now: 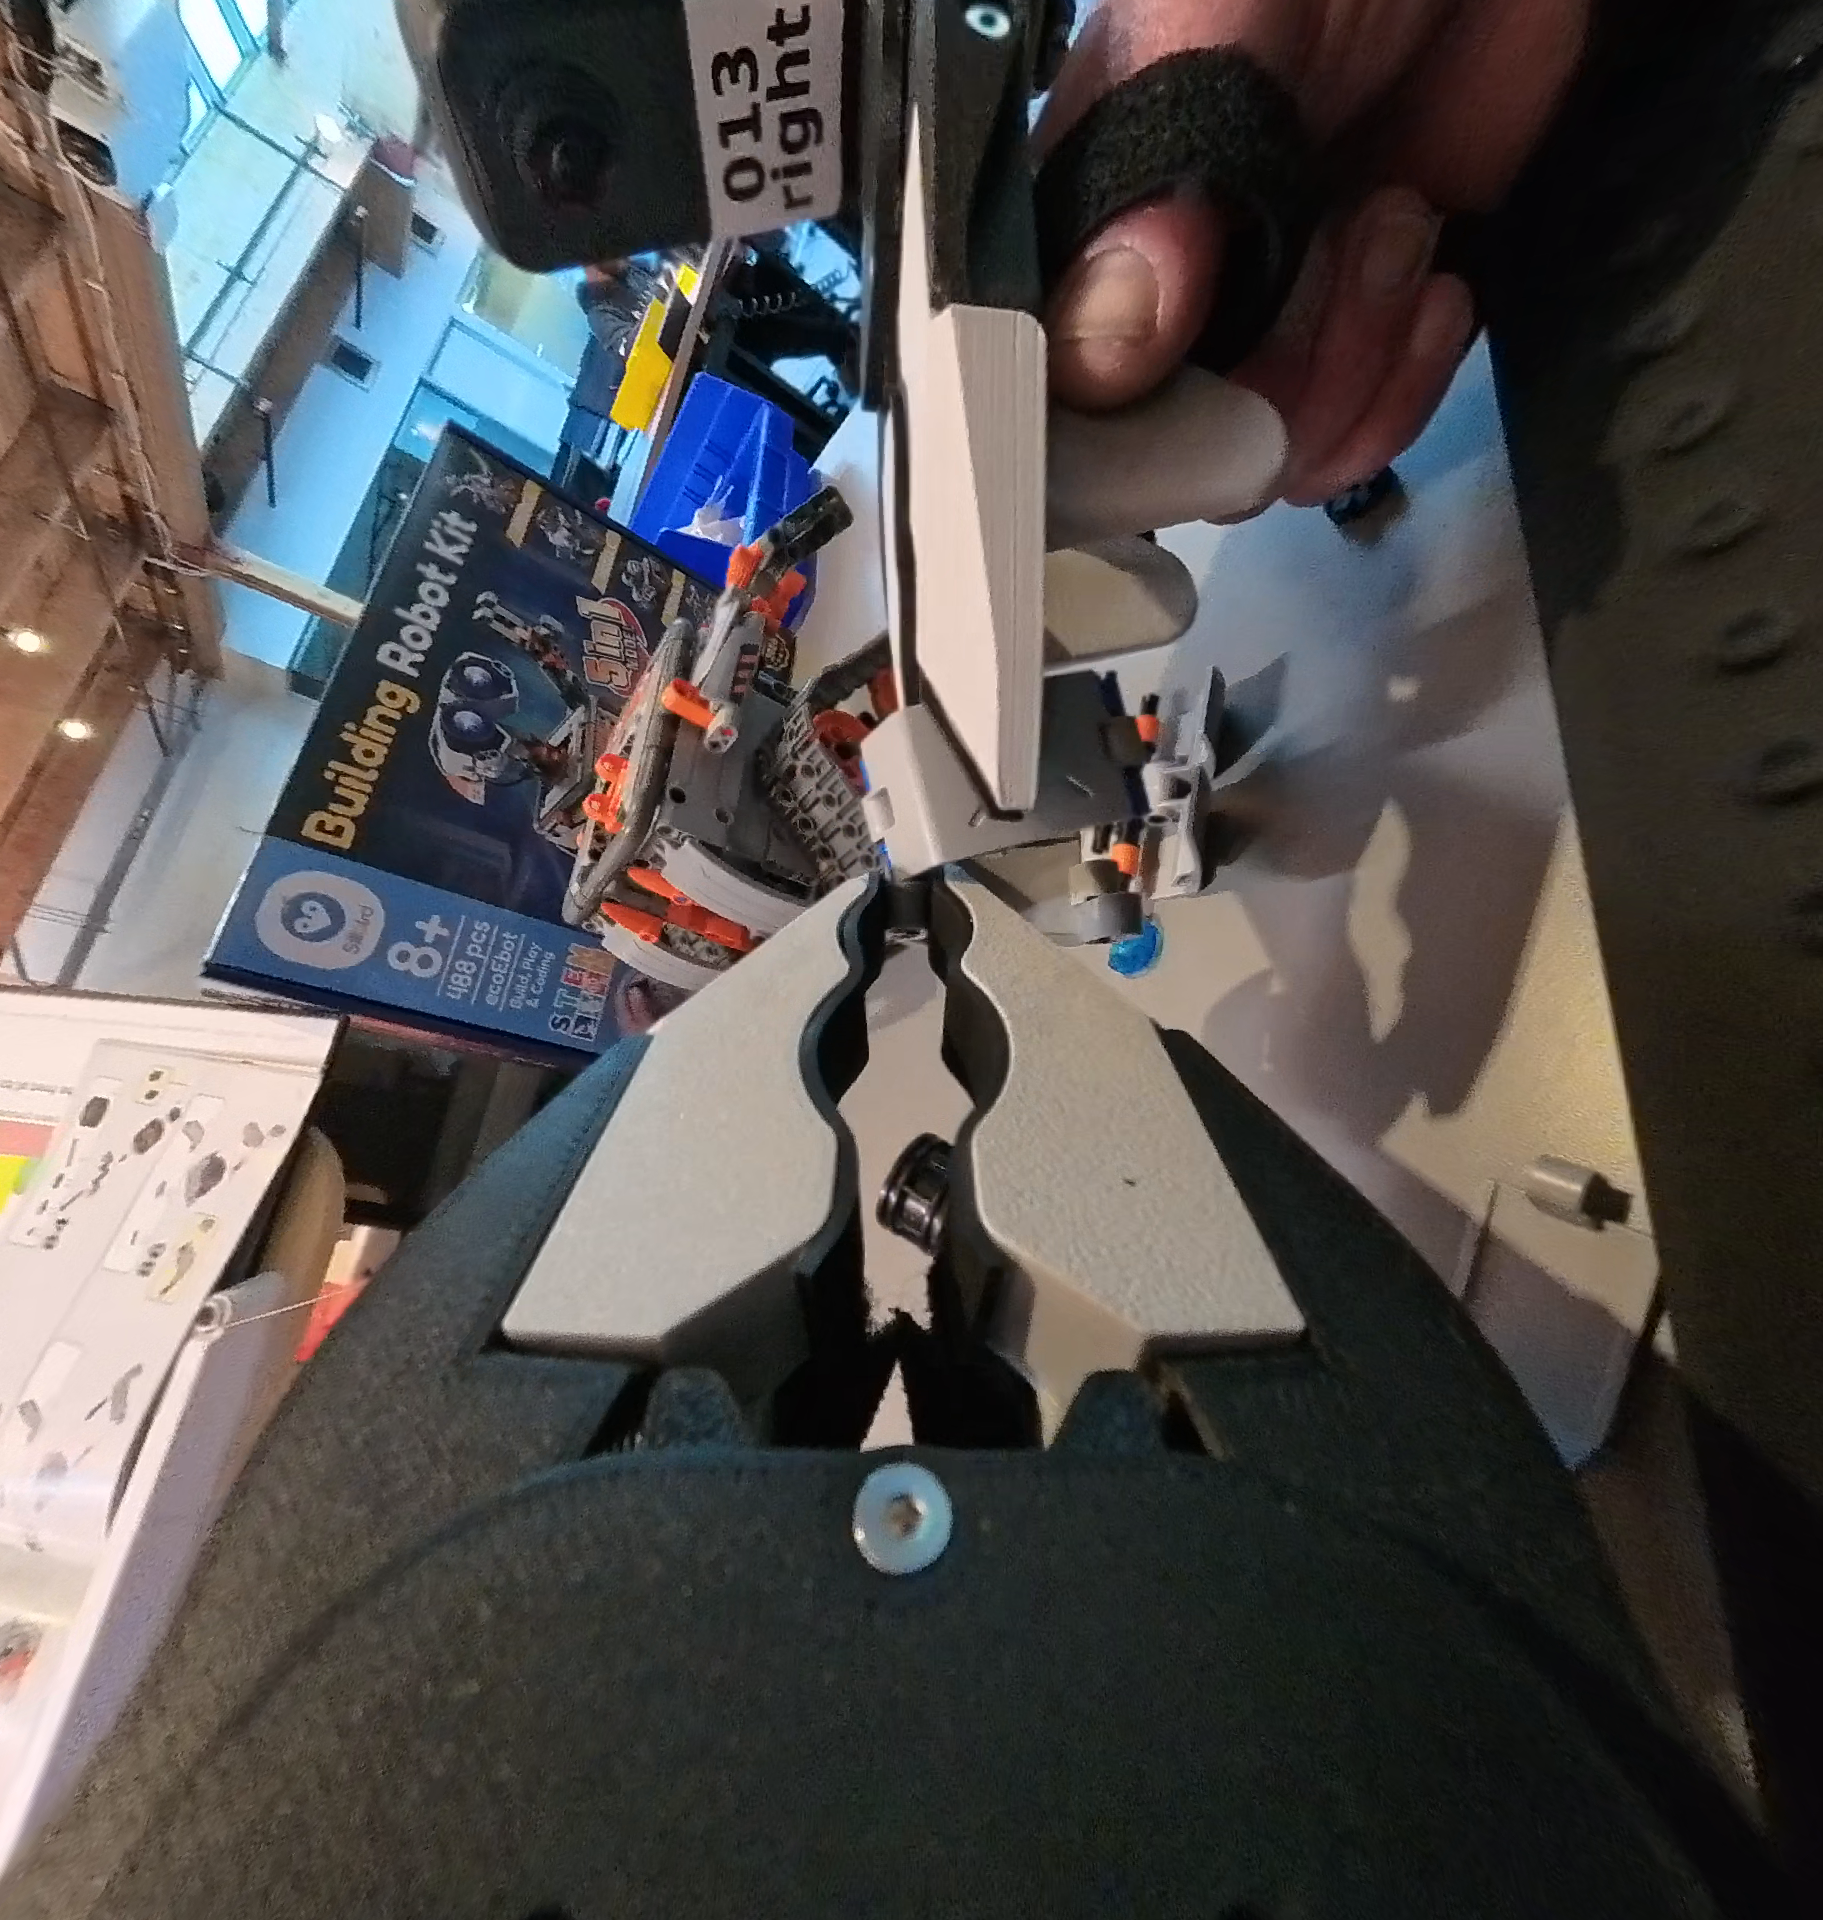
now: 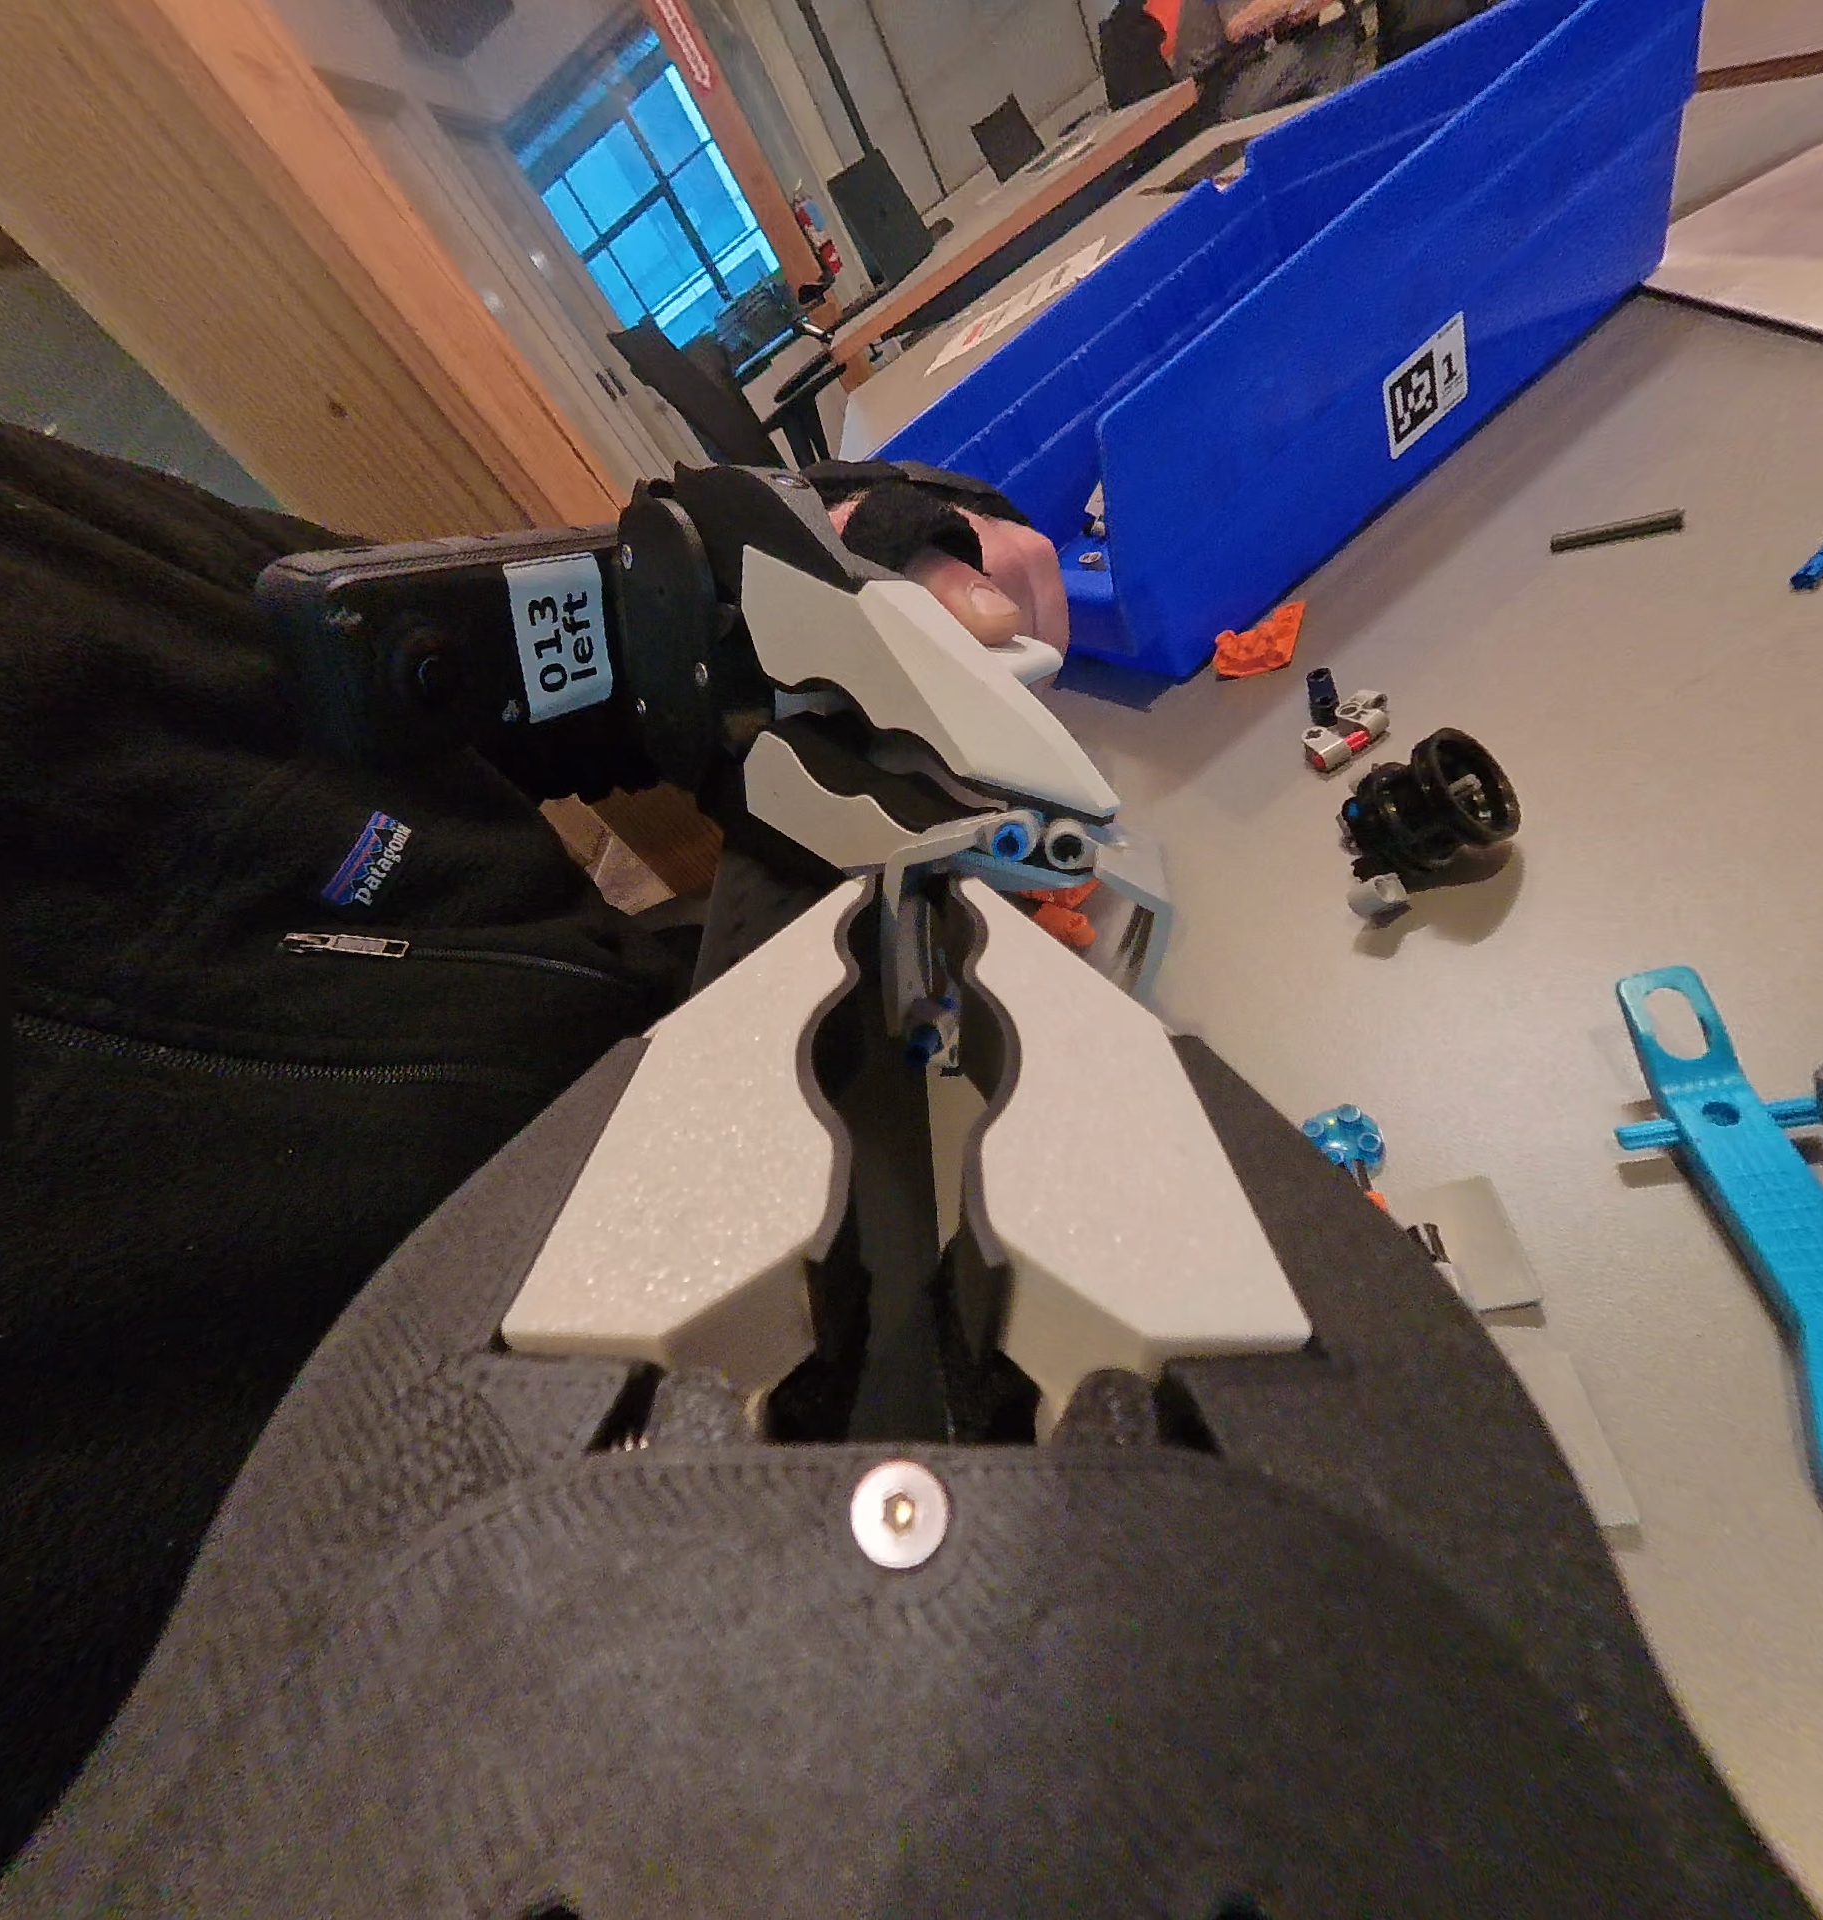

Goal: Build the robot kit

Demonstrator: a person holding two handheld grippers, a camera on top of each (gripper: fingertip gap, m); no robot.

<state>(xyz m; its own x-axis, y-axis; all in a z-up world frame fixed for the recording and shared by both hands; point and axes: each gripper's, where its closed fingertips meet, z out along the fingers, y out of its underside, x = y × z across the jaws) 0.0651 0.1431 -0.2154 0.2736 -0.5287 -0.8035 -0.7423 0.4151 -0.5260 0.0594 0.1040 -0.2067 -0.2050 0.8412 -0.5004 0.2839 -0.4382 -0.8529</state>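
A: Left gripper [image 1: 905,902] — jaws nearly closed, pinching a small black peg [image 1: 905,906] at the tips. A second black connector [image 1: 912,1195] shows in the gap farther back.

B: Right gripper [image 2: 912,914]?

A: Jaws clamped on a grey brick assembly [image 2: 922,961] with blue pins. Both grippers meet tip to tip above the grey table [image 2: 1509,987].

B: Surroundings?

A: Black wheel hub [image 2: 1432,805] lies on the table, well apart. Blue bin [image 2: 1354,312] behind it. Blue tool [image 2: 1759,1195] to the side. Grey-and-orange brick robot [image 1: 699,790] stands before a kit box [image 1: 439,790].
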